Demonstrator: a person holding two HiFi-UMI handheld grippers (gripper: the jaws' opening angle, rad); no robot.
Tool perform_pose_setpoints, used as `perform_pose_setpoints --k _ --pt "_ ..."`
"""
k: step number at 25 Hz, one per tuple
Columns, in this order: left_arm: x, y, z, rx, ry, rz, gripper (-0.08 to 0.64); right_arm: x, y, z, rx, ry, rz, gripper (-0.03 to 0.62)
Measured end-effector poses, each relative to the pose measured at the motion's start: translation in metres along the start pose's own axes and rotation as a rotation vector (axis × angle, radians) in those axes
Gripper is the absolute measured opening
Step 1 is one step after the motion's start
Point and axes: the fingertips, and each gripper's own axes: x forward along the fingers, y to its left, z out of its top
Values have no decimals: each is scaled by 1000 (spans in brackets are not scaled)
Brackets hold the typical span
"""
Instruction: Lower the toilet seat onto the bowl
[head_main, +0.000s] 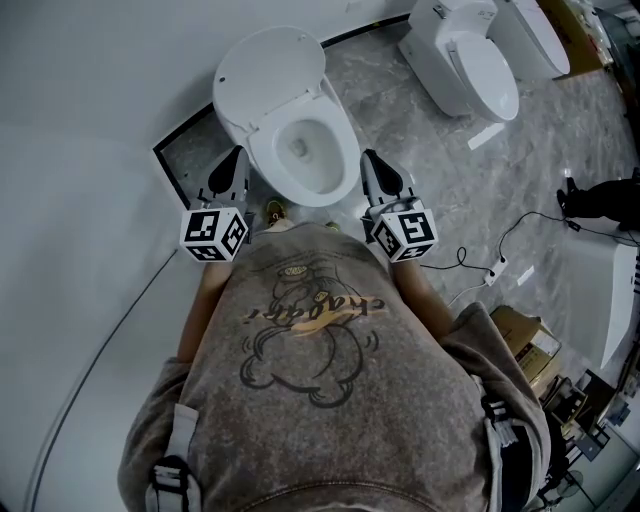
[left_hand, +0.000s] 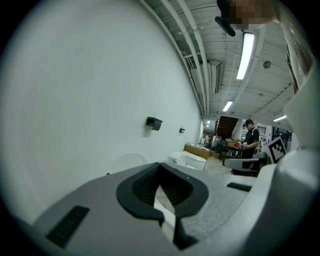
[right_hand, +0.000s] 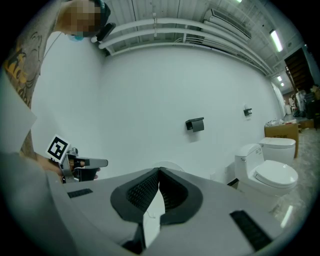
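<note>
A white toilet (head_main: 300, 150) stands against the wall right in front of me. Its oval lid (head_main: 268, 72) is raised at the back, and the bowl is open below it. Whether the seat ring lies on the bowl or stands up with the lid I cannot tell. My left gripper (head_main: 237, 155) hovers at the bowl's left side and my right gripper (head_main: 369, 158) at its right side, neither touching it. Both are shut with nothing between the jaws, as the left gripper (left_hand: 159, 165) and right gripper (right_hand: 159, 171) show in their own views.
Two more toilets (head_main: 465, 60) stand further right along the wall. A cable and a power strip (head_main: 497, 270) lie on the marble floor, beside a cardboard box (head_main: 525, 340). A paper holder (right_hand: 194, 125) is on the wall. A person (left_hand: 250, 140) stands far off.
</note>
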Motion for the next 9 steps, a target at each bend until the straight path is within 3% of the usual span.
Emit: perform_pose_setpoints --k 9 --pt "1 -1 -6 -12 10 1 9 0 -2 -2 -9 8 -15 26"
